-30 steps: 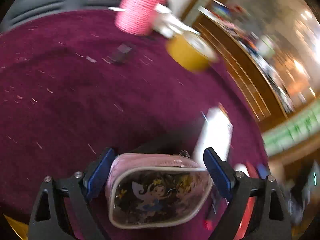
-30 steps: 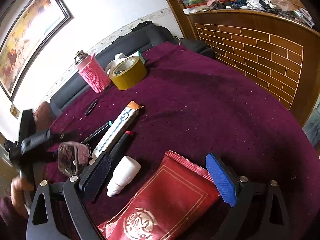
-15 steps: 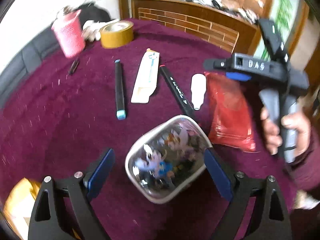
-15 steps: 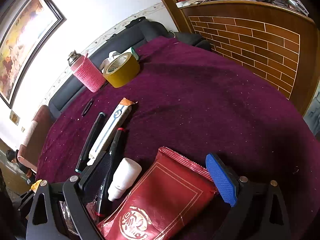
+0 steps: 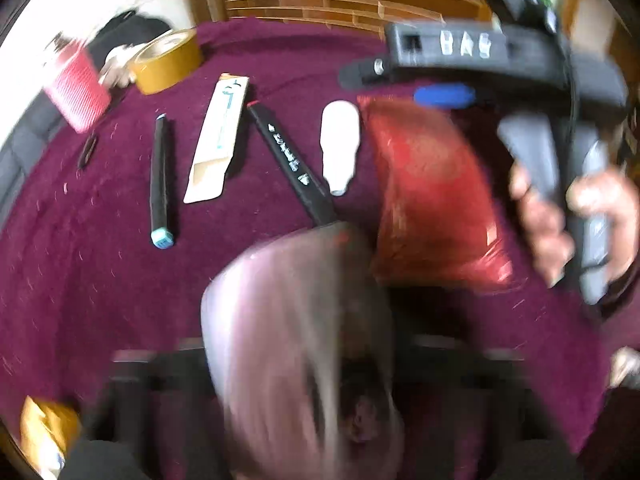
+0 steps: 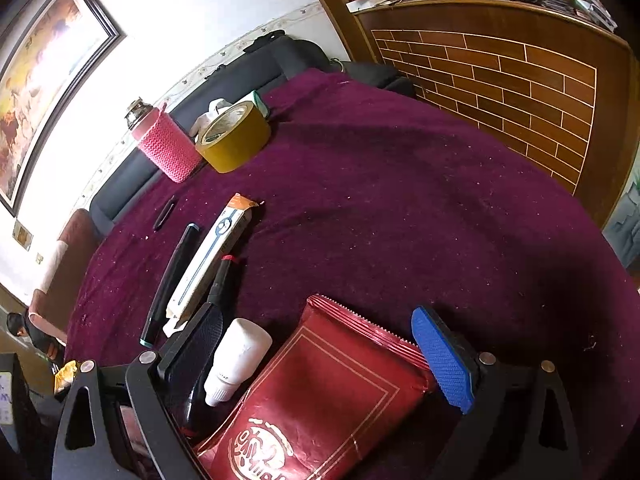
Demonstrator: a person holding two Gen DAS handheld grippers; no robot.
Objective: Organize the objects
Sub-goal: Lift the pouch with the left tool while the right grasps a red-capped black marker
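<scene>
A pink pouch (image 5: 296,336), heavily blurred, fills the space between my left gripper's (image 5: 304,360) jaws, which are closing and seem to press its sides. My right gripper (image 6: 320,356) stands open just above a red foil packet (image 6: 320,392) and a white dropper bottle (image 6: 240,356), touching neither. The left wrist view shows the right gripper (image 5: 396,86), held by a hand, over the red packet (image 5: 432,184). To the left lie a black marker (image 5: 288,156), a white carton (image 5: 218,136) and a teal-capped marker (image 5: 160,176).
A yellow tape roll (image 6: 234,136) and a bottle in a pink knitted sleeve (image 6: 168,148) stand at the far side of the maroon tablecloth (image 6: 400,200), with a small black pen (image 6: 164,212) near them. A brick-patterned wooden counter (image 6: 520,80) borders the right.
The left gripper swung around with the pouch to face the row of objects. Its jaws have drawn in on the pouch, which now shows its pink side. The right gripper stayed put.
</scene>
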